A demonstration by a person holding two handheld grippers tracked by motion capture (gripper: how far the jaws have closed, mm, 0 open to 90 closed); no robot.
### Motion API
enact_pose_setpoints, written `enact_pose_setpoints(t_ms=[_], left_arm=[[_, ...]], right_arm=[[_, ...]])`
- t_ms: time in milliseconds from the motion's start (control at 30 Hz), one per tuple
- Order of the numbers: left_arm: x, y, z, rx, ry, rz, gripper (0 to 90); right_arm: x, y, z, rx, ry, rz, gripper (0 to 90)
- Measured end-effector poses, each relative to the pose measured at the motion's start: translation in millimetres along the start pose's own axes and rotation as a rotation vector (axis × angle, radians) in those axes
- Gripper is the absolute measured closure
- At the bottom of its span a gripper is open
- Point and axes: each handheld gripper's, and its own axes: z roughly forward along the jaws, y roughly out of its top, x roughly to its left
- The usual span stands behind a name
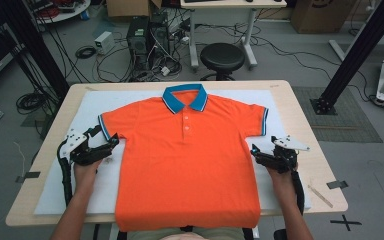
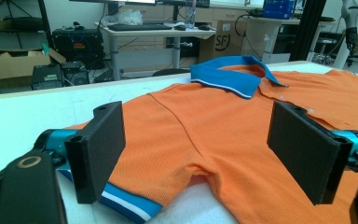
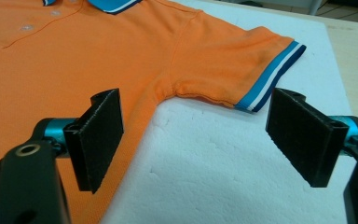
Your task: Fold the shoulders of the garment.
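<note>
An orange polo shirt point(image 1: 187, 155) with a blue collar point(image 1: 185, 97) lies flat, face up, on a white foam sheet point(image 1: 95, 107). My left gripper point(image 1: 111, 142) hovers open beside the shirt's left armpit, under the blue-trimmed sleeve point(image 1: 105, 127). In the left gripper view the wide-apart pads point(image 2: 102, 149) frame the sleeve seam of the shirt point(image 2: 205, 135). My right gripper point(image 1: 255, 152) is open at the shirt's right side, below the other sleeve point(image 1: 260, 120). In the right gripper view the sleeve cuff point(image 3: 270, 77) and bare foam point(image 3: 214, 158) lie beyond its open pads point(image 3: 98, 137).
The foam sheet rests on a light wooden table point(image 1: 300, 112). The shirt's hem hangs over the near edge. Behind the table stand a black stool point(image 1: 222, 57), computer cases point(image 1: 147, 37) and loose cables on the floor. A black frame post point(image 1: 352, 55) rises at the right.
</note>
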Motion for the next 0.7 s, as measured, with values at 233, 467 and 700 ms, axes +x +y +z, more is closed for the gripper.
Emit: enact_pose_setpoints(t_ms=[233, 467, 700], left_arm=[[-0.1, 0.0, 0.1, 0.002, 0.002, 0.001, 19.2], [-0.6, 0.1, 0.2, 0.003, 0.000, 0.006, 19.2], [-0.3, 0.1, 0.1, 0.002, 0.000, 0.005, 19.3]], right_arm=[[-0.2, -0.3, -0.4, -0.002, -0.001, 0.005, 19.4], [-1.9, 1.8, 3.9, 0.041, 0.016, 0.011, 19.4], [-0.1, 2.0, 3.1, 0.034, 0.011, -0.008, 19.4]])
